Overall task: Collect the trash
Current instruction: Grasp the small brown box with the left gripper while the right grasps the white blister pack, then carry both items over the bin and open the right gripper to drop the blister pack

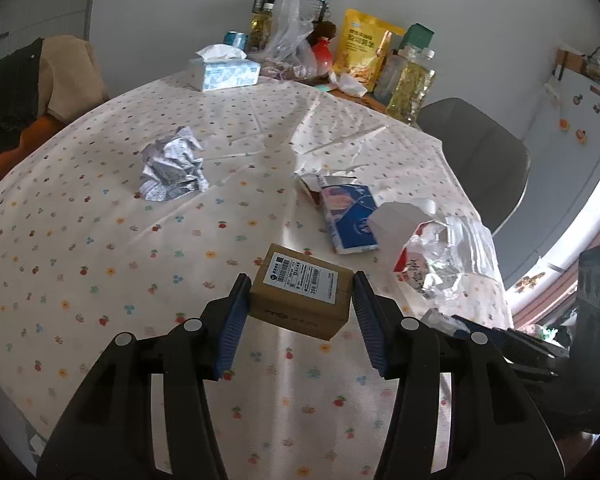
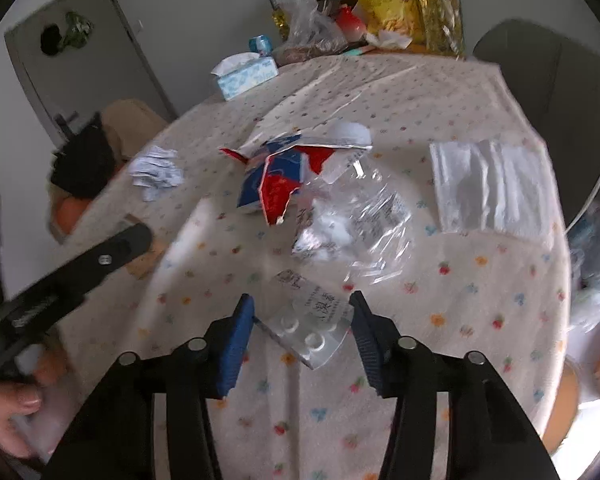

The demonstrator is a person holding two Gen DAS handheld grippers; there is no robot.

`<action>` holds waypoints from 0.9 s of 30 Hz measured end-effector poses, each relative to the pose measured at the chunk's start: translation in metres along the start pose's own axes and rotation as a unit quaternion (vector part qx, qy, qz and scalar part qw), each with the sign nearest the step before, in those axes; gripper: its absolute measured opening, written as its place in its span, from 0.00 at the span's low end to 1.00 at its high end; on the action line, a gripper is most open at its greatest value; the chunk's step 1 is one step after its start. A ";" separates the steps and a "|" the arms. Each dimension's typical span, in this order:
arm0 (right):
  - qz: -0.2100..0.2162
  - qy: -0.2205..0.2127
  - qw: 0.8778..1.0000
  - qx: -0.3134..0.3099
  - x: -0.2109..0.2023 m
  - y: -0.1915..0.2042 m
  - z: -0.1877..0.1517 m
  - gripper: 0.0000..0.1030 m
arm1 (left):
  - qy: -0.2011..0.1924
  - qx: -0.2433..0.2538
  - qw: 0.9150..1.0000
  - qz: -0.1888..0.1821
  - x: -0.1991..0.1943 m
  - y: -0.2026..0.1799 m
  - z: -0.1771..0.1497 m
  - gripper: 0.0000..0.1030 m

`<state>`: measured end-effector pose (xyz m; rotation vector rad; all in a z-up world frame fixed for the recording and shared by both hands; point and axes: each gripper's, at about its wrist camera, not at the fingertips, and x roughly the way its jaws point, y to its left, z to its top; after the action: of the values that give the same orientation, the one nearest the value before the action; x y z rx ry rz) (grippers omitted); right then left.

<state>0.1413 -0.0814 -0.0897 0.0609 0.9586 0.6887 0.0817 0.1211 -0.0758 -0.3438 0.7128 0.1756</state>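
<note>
My left gripper [image 1: 300, 292] is shut on a small brown cardboard box [image 1: 300, 296] with a white shipping label, held just above the flowered tablecloth [image 1: 80, 248]. My right gripper [image 2: 302, 316] is shut on a silver pill blister pack [image 2: 310, 326] with printed backing. A crumpled printed paper [image 1: 172, 166] lies at the left, also in the right wrist view [image 2: 156, 172]. A torn blue and red carton [image 2: 278, 180] and clear plastic wrap [image 2: 356, 220] lie ahead of the right gripper. In the left wrist view the carton [image 1: 350, 216] lies right of centre.
A tissue box [image 1: 224, 70], bottles, a yellow snack bag [image 1: 366, 46] and a plastic bag crowd the table's far edge. Folded white paper [image 2: 492, 190] lies at the right. A grey chair [image 1: 472, 156] stands beyond the table. The left gripper's body [image 2: 68, 276] crosses the right view's left.
</note>
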 end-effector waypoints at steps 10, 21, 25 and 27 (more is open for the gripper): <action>0.006 -0.043 0.998 0.035 -0.052 -0.034 -0.013 0.45 | 0.000 0.036 0.999 -0.025 0.003 -0.045 0.002 0.51; -0.037 -0.090 0.990 0.100 -0.107 -0.105 -0.025 0.46 | 0.007 0.076 0.995 -0.071 0.014 -0.115 -0.006 0.51; -0.057 -0.099 0.986 0.119 -0.123 -0.132 -0.031 0.46 | 0.013 0.088 0.992 -0.089 0.019 -0.139 -0.013 0.51; -0.066 -0.102 0.984 0.128 -0.129 -0.143 -0.035 0.46 | 0.016 0.094 0.991 -0.096 0.021 -0.150 -0.016 0.51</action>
<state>0.1390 -0.2755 -0.0646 0.2870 0.8396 0.4242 0.1290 -0.0236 -0.0638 -0.2328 0.7167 -0.0802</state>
